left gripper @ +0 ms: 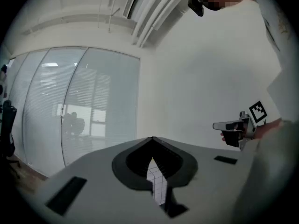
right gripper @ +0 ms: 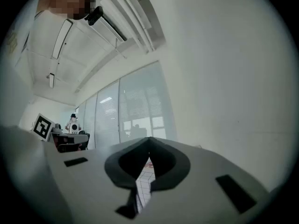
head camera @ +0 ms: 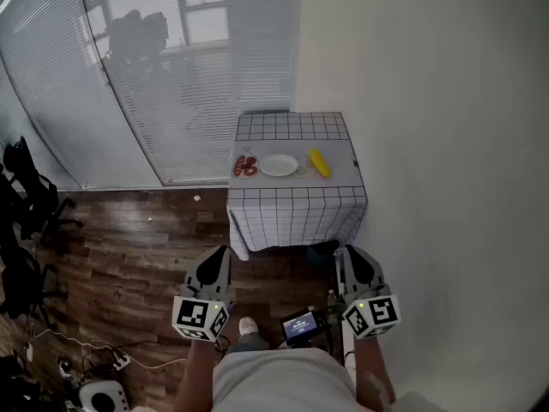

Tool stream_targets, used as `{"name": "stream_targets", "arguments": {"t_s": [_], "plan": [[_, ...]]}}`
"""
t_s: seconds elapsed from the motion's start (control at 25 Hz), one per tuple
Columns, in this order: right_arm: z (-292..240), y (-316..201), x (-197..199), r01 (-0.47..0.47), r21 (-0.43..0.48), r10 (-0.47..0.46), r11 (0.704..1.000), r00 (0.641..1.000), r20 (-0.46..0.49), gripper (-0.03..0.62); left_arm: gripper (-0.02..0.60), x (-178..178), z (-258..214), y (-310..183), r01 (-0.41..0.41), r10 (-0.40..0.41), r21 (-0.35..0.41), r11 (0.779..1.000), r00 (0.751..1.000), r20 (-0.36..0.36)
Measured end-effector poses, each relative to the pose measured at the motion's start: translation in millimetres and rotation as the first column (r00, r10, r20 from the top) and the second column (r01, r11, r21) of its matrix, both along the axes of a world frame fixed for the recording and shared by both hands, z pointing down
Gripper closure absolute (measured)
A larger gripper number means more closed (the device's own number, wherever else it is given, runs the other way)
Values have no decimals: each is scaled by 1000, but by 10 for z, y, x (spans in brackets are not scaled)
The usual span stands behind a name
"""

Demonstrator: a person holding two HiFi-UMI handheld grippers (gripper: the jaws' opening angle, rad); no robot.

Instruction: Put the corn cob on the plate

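A yellow corn cob (head camera: 319, 163) lies on a small table with a white grid-pattern cloth (head camera: 292, 204), just right of a white plate (head camera: 279, 166). Both grippers hang well short of the table, close to my body. The left gripper (head camera: 218, 256) is shut and holds nothing. The right gripper (head camera: 350, 254) is shut too, with nothing in it. In the left gripper view the left gripper (left gripper: 152, 141) points level with its jaws together, and only a sliver of the grid cloth (left gripper: 158, 183) shows through them. The right gripper (right gripper: 148, 141) in its own view looks the same.
A red item (head camera: 246, 166) sits left of the plate. The table stands against a white wall (head camera: 429, 127), with glass partitions and blinds (head camera: 154, 75) to the left. Wood floor (head camera: 146, 247) lies between me and the table; cables and a device (head camera: 103, 393) lie at the lower left.
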State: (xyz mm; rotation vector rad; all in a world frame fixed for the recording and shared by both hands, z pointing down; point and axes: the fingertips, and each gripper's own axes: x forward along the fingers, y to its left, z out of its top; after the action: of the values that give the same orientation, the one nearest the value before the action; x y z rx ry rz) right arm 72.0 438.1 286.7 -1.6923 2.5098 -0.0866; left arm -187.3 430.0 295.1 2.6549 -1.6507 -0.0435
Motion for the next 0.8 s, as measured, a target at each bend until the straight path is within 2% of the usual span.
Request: {"name": "stream_targets", "arguments": {"t_s": [0.2, 0.48, 0.6, 0.8], "plan": [[67, 26, 37, -10, -19, 10, 1000, 1000, -9, 588, 574, 78, 61, 8, -14, 15, -7, 1000, 1000, 24], [166, 22, 161, -35, -54, 34, 998, 999, -28, 588, 574, 176, 98, 37, -53, 52, -20, 998, 998, -38], [205, 72, 200, -41, -54, 40, 998, 999, -22, 588, 574, 193, 130, 61, -42, 40, -25, 999, 997, -67], [94, 119, 227, -14, 9, 14, 1000, 1000, 18, 588, 574, 285, 155, 36, -42, 42, -17, 999, 998, 36]]}}
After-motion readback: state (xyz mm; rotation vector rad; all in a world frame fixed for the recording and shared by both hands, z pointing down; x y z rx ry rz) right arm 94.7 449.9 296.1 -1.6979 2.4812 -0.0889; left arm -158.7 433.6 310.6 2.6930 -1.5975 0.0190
